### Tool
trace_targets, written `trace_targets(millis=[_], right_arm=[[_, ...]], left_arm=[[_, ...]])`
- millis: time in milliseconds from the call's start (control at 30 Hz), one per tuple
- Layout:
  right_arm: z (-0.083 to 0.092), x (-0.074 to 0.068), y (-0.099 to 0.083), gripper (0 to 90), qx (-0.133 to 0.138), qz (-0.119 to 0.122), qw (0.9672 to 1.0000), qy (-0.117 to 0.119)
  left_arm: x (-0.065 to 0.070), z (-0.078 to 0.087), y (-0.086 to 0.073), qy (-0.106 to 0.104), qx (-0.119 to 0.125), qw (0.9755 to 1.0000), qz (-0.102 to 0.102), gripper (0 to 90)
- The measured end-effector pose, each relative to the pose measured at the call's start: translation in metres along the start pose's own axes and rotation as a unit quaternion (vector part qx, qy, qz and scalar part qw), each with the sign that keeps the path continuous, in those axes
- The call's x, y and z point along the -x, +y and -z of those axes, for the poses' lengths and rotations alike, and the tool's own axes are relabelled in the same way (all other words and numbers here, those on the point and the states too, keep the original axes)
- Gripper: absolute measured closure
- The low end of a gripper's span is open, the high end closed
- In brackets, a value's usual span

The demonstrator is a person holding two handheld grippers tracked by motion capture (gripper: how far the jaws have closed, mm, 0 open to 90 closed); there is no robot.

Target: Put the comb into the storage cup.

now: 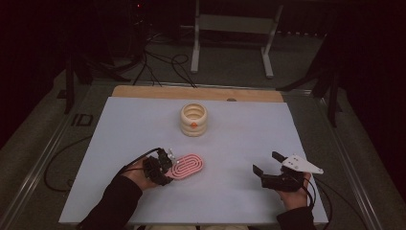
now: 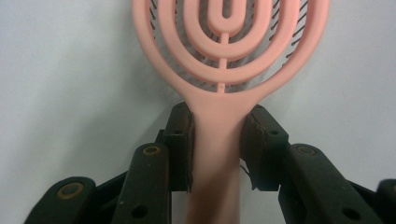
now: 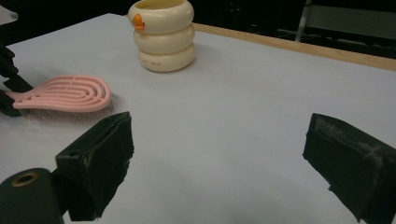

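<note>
- The left gripper [image 1: 165,165] has its two black jaws pressed against either side of the handle of a pink hairbrush [image 1: 187,166]; in the left gripper view the pads [image 2: 180,140] squeeze the narrow handle just below the oval head of the brush [image 2: 224,51].
- The brush head extends forward from those jaws, bristles down on the white table cover [image 1: 239,139], its back a set of nested oval ribs.
- The right gripper [image 1: 268,165] holds nothing; its jaws are spread wide apart, and the right gripper view shows bare table between them.
- It hovers well apart from the brush, off to the brush's right.
- A cream, three-ringed cup [image 1: 193,120] with a small orange mark stands upright beyond the brush, farther from both grippers [image 3: 162,35].
</note>
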State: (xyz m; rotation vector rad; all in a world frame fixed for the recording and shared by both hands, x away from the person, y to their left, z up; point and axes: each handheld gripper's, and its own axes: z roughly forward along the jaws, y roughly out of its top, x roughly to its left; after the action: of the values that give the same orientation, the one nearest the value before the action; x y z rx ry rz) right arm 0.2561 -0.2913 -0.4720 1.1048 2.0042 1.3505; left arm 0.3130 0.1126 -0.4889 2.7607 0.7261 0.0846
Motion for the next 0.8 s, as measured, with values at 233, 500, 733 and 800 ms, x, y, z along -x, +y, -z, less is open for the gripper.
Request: trace_targets(millis=[233, 500, 733, 800], right_arm=[[-0.0008, -0.0011, 0.0000, 8.2, -0.002, 0.000, 1.0000, 0.002], [-0.0010, -0.0008, -0.0001, 8.2, -0.002, 0.002, 1.0000, 0.002], [-0.0013, -0.0010, -0.0001, 8.2, -0.003, 0.001, 1.0000, 0.003], [-0.0015, -0.0009, -0.0001, 8.2, -0.003, 0.000, 1.0000, 0.005]], left_arm=[[-0.0003, -0.0001, 0.0025, 0.005, -0.010, 0.9999, 0.004, 67.8], [-0.0008, 0.0002, 0.0022, 0.005, -0.007, 0.9999, 0.013, 69.8], [-0.0015, 0.0019, 0.0028, 0.018, 0.007, 0.9996, 0.019, 70.1], [-0.0015, 0.0028, 0.0028, 0.023, 0.016, 0.9993, 0.025, 70.1]])
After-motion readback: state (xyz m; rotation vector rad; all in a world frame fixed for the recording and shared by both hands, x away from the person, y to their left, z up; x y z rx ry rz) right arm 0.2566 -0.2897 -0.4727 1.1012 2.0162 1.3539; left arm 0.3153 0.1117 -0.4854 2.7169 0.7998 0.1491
